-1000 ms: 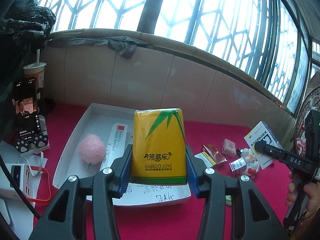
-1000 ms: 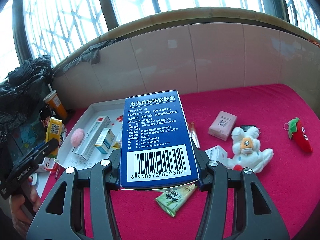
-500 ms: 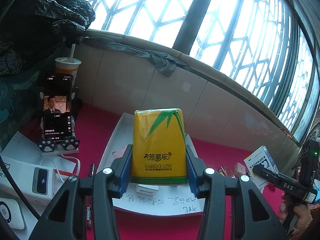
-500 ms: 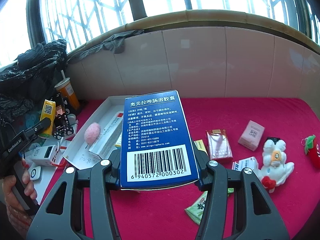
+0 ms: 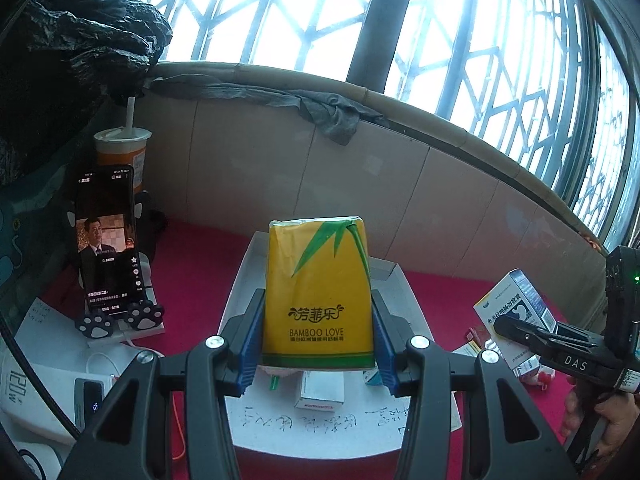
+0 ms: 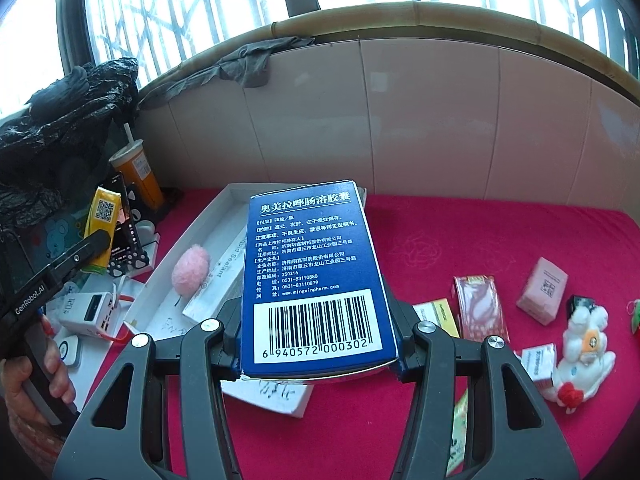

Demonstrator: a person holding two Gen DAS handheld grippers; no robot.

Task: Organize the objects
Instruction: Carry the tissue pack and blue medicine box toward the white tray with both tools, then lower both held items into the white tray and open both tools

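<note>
My left gripper (image 5: 318,340) is shut on a yellow tissue pack (image 5: 318,292) printed "BAMBOO LOVE", held upright above the white tray (image 5: 320,432). Small boxes lie in the tray under the pack. My right gripper (image 6: 318,336) is shut on a blue medicine box (image 6: 312,272) with a barcode, held over the near end of the white tray (image 6: 200,220). In that tray lie a pink pompom (image 6: 191,269) and a long white box (image 6: 224,276). The other hand's gripper shows at the right edge with the medicine box (image 5: 516,312).
On the red cloth to the right lie a red packet (image 6: 480,308), a pink box (image 6: 543,290), a white plush toy (image 6: 584,356) and small cartons. Left of the tray stand a phone on a paw stand (image 5: 108,240), a drink cup (image 5: 120,152) and a power bank (image 6: 90,312).
Both grippers have swung left with their loads. The tray now sits below the tissue pack, the phone and cup have come nearer the middle, and the plush toy slid toward the right edge.
</note>
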